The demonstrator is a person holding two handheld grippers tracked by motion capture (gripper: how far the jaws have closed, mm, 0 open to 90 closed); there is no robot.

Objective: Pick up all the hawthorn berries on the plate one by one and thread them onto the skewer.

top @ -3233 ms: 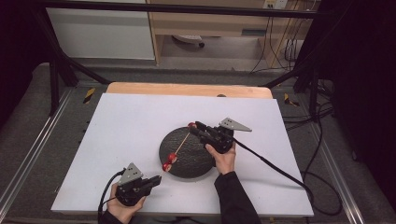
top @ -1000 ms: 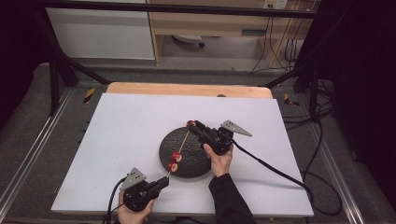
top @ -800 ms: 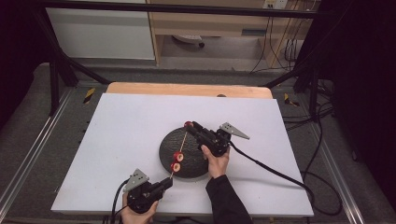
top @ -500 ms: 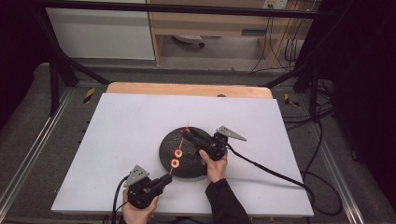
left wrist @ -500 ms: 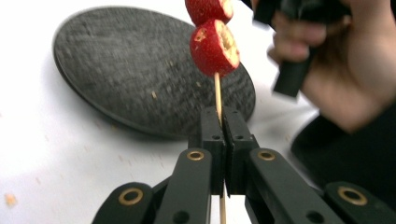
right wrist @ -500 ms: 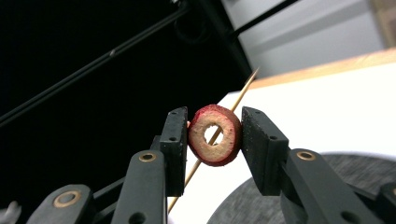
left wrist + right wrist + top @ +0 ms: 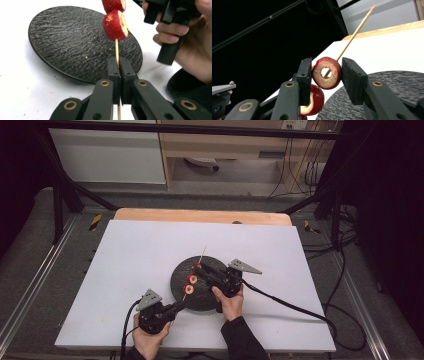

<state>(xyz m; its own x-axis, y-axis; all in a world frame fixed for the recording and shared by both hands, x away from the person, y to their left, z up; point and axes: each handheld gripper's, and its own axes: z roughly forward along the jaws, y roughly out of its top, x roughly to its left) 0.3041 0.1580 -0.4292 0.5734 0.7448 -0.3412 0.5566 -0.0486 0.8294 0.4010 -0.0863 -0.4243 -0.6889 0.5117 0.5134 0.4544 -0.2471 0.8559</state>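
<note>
A thin wooden skewer [image 7: 116,48] stands tilted over a round black slate plate [image 7: 210,297], and my left gripper [image 7: 119,65] is shut on its lower end. Red fruit pieces [image 7: 189,285] are threaded on it. In the right gripper view the top piece is a cored red ring [image 7: 318,75] with the skewer [image 7: 355,27] running through its hole; a second piece [image 7: 315,98] sits just below. My right gripper [image 7: 325,75] straddles the ring. Its jaws have just been opening, and the pads rest at the ring's sides without squeezing it.
The plate lies on a white tabletop [image 7: 130,260] with a wooden strip [image 7: 200,216] along the far edge. Small crumbs dot the plate and the table near it. Cables trail from both grippers, the right one [image 7: 295,305] sweeping off to the right.
My right gripper has slid down and to the left along the skewer, bringing the ring close to the lower piece. The skewer's bare tip now sticks out beyond it. The left hand has barely shifted.
</note>
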